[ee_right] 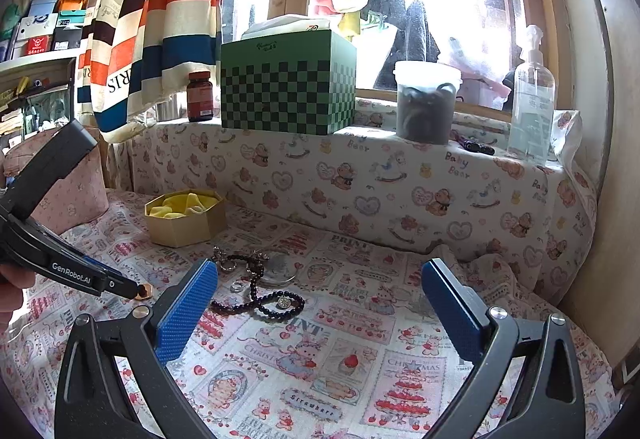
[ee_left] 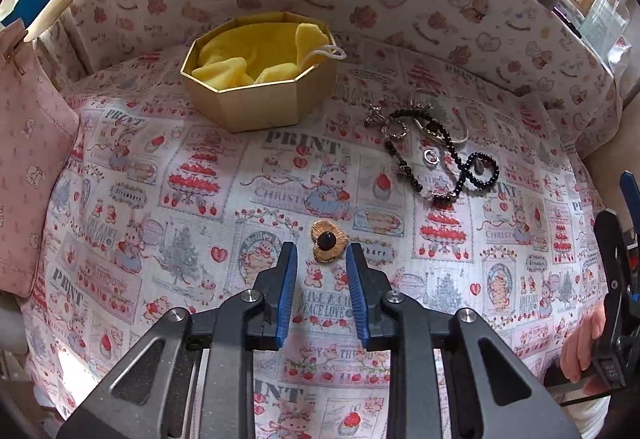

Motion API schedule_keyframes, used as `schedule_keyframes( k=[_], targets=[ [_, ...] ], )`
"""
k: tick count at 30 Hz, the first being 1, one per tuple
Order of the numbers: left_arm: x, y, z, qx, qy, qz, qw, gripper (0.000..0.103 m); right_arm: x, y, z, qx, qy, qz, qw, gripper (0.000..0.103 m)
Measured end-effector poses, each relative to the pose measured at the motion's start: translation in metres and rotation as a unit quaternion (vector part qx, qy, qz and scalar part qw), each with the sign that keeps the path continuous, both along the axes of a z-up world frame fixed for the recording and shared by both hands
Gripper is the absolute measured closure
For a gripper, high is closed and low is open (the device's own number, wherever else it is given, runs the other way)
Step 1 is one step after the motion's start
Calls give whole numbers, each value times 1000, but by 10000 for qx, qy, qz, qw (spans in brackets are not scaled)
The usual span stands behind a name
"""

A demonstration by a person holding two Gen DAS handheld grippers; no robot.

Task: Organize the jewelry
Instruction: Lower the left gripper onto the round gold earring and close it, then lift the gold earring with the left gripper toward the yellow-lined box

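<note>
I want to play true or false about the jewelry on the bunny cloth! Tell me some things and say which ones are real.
1. The gold box has a yellow cloth in it. True.
2. The gold brooch lies inside the box. False: it lies on the printed cloth, at the tips of the left gripper.
3. The black bead necklace lies on the cloth, outside the box. True.
4. The right gripper is holding the necklace. False: its jaws stand wide open with nothing in them.
5. A green checkered box stands on the ledge by the window. True.
6. The small silver ring sits on top of the brooch. False: it lies beside the beads, away from the brooch.
</note>
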State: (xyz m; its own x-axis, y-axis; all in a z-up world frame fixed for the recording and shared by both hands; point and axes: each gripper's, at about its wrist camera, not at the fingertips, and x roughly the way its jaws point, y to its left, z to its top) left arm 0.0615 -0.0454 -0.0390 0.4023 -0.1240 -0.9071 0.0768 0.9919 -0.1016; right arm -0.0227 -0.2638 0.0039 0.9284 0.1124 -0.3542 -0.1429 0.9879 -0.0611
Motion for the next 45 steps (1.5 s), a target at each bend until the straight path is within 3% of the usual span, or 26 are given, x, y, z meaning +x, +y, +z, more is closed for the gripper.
schedule_keyframes(
  k=[7,19,27,29,33,36,42,45],
  targets=[
    [10,-8,-9,36,122,50,9999,89,-2,4,-1,-70,-11,24,10000,0],
    [23,-17,-18,132,396,122,9991,91,-1,2,-1,-38,30,-11,10000,0],
    [21,-28,-13,462,248,-93,9986,94,0,2,0,-33,26,-11,10000,0],
    [18,-32,-5,565,78,-52,9984,94,0,1,0,-38,19,-49,10000,0],
    [13,-35,20,413,-322,-68,9986,94,-2,-3,2,-21,-99,-173,9998,0],
    [7,-38,45,433,-859,-117,9953,94,1,-10,4,79,-65,-229,9997,0],
    [-3,-23,89,308,-2148,-254,9758,94,12,-37,9,681,232,-301,9970,0],
    [2,-11,100,150,-2601,-345,9648,94,17,-49,9,834,271,-463,9951,1]
  ],
)
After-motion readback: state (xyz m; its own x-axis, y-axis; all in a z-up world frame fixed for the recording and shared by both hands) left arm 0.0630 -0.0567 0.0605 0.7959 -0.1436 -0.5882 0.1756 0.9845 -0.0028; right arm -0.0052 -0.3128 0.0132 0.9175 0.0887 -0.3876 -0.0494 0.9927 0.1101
